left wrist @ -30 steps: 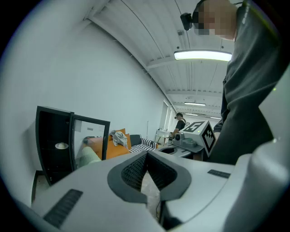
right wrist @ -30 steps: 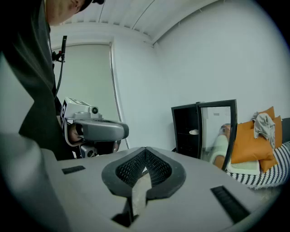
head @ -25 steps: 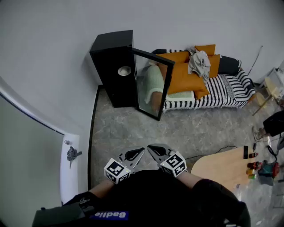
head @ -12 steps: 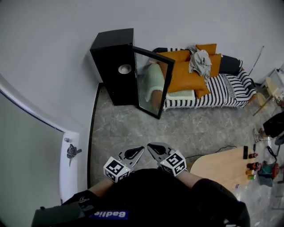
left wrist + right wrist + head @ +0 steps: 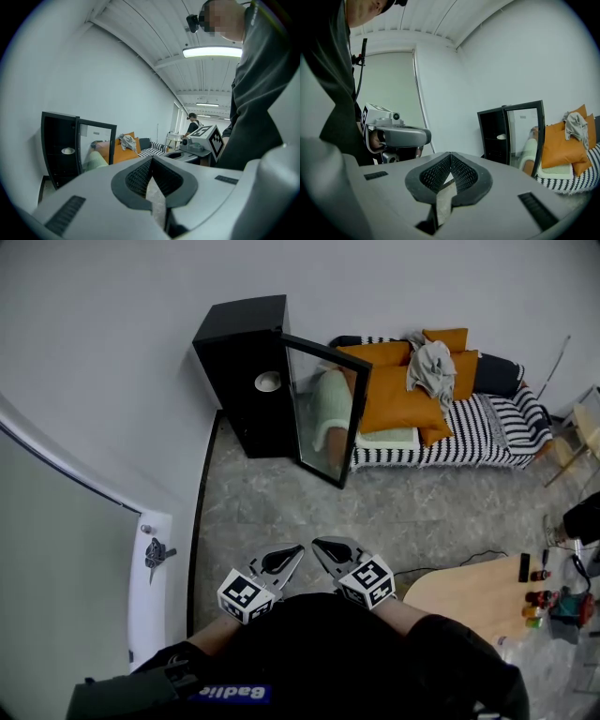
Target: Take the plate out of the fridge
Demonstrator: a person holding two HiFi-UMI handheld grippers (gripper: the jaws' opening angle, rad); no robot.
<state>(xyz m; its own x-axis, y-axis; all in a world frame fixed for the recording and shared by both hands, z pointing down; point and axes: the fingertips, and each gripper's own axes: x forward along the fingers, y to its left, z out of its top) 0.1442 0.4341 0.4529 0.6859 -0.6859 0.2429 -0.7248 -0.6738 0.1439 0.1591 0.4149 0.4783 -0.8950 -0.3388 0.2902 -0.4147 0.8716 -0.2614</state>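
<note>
The plate (image 5: 267, 382) sits on a shelf in the upper part of the black fridge (image 5: 234, 338), a small pale round shape too far off for you to read its rim or depth. The fridge's glass door (image 5: 319, 413) stands swung open toward the striped sofa (image 5: 450, 432), so the shelf is exposed on the side facing you. Over the last second almost nothing has changed. The fridge and sofa have drifted slightly up and to the right in the head view, which reads as your head shifting, not anything in the room moving. The plate, the shelf and the door angle look the same. A wide stretch of grey floor (image 5: 281, 507) lies between the fridge and you. Both tools are tucked close to your body, side by side and aimed roughly at the fridge. Your left gripper (image 5: 292, 555) has its fingers pressed together with nothing between them, and your right gripper (image 5: 322, 547) is the same, pads meeting at the tips and empty. For the task, this means the reach has not started. The open door probably spares you one step, but you still have to close the distance and spread a pair of jaws before the plate can be taken.
</note>
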